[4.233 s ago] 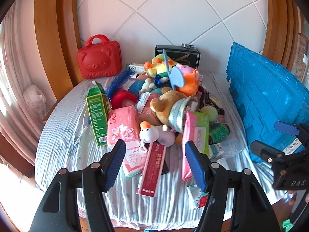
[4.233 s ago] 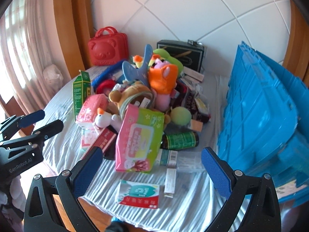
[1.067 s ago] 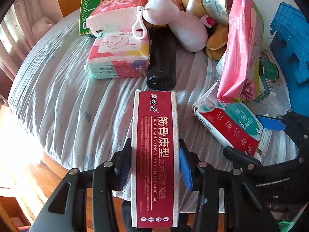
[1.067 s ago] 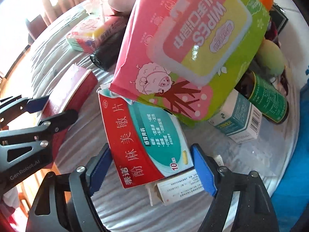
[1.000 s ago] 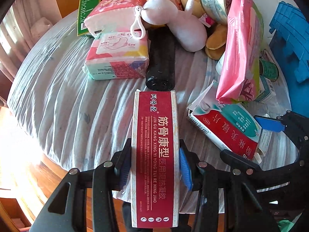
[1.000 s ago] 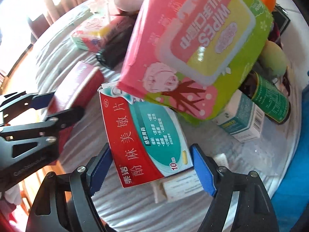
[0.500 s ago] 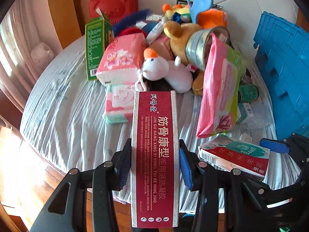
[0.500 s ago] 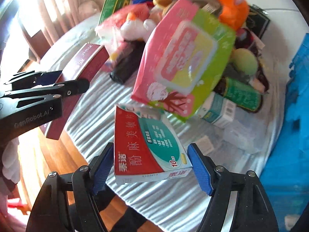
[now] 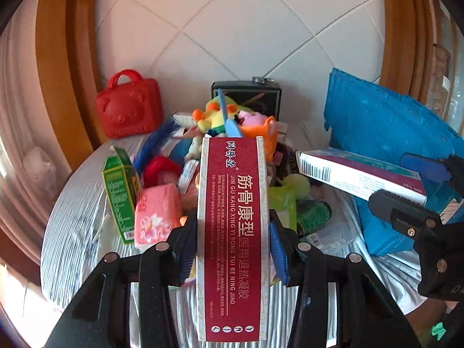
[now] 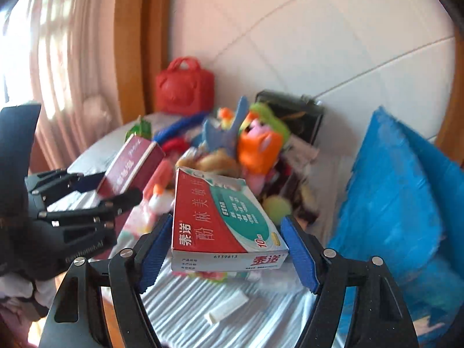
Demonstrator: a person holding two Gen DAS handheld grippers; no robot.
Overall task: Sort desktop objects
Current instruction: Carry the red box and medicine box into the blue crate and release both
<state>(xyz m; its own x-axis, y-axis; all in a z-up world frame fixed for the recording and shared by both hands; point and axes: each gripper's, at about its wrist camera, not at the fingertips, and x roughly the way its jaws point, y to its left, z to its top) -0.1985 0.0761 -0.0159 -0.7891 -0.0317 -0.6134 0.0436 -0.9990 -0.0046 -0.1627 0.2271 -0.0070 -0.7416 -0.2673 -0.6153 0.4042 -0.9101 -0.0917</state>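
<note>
On a round table (image 9: pixel 72 232) under a pale, wrinkled striped cloth, a heap of small goods. Nearest the table's front edge in the right wrist view, a small white tube (image 10: pixel 226 308) lying loose on the cloth. Farther in, a pink tissue pack (image 9: pixel 156 211) beside an upright green carton (image 9: pixel 120 191), a dark green-labelled bottle (image 9: pixel 314 217) on its side, then plush toys piled up, an orange one (image 9: pixel 261 133) on top. At the right, a blue plastic crate (image 9: pixel 385 133) standing tilted against the heap's edge. Behind the pile, a red bear-faced case (image 9: pixel 129 107) and a black box (image 9: pixel 246 95) against a white diamond-tiled wall, wooden frames curving at both sides, pale curtains at the far left. Above all this, clear of the cloth, the left gripper (image 9: pixel 232 249) clenched on a long dark red box (image 9: pixel 232 232), blue pads pressing its two long sides, the box running straight out along the fingers. Likewise raised, the right gripper (image 10: pixel 226 249) grasping a red, white and teal medicine box (image 10: pixel 223 223) by its side edges, flat face up, the far flap ajar. Seen from the left wrist, the medicine box just right of the red one, in front of the crate.
</note>
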